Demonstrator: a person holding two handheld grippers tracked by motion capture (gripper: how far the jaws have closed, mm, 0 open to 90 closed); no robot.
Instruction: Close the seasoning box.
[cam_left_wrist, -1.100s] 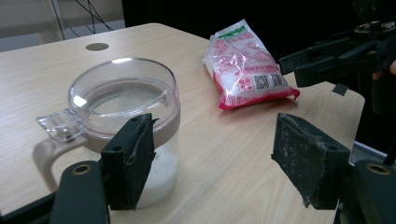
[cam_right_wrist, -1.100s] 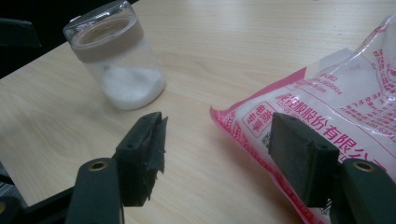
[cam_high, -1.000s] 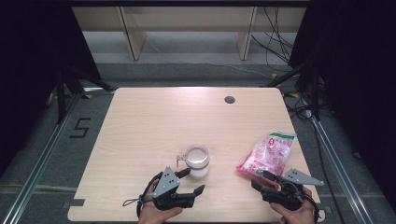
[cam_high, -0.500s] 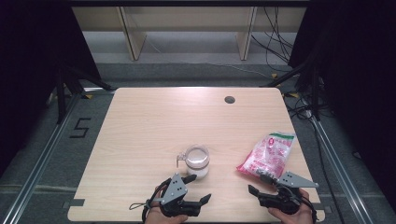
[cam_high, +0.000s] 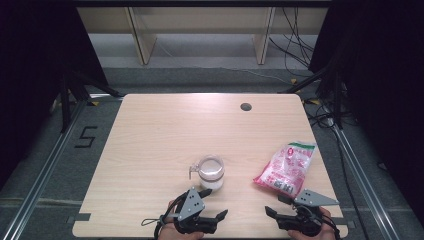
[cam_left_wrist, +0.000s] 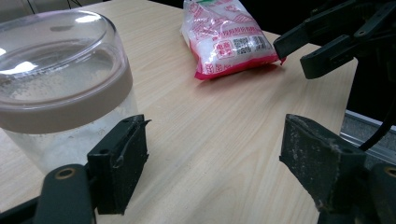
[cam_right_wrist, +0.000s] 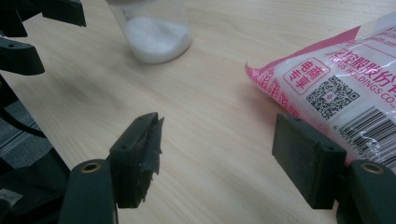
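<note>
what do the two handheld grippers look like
Both the left gripper and the right gripper are black, each with two blocky jaws whose pads look scuffed and frayed. Each carries a grey three-cornered plate on top. A brass-coloured rivet sits at each jaw's base. A thin black cable loops from the left one.

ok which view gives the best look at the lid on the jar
The left gripper view: the jar is close, so its clear domed lid and brown band show in detail. The high view shows the whole jar from above, but small. The right gripper view catches the lower body with white powder; the lid is cut off.
</note>
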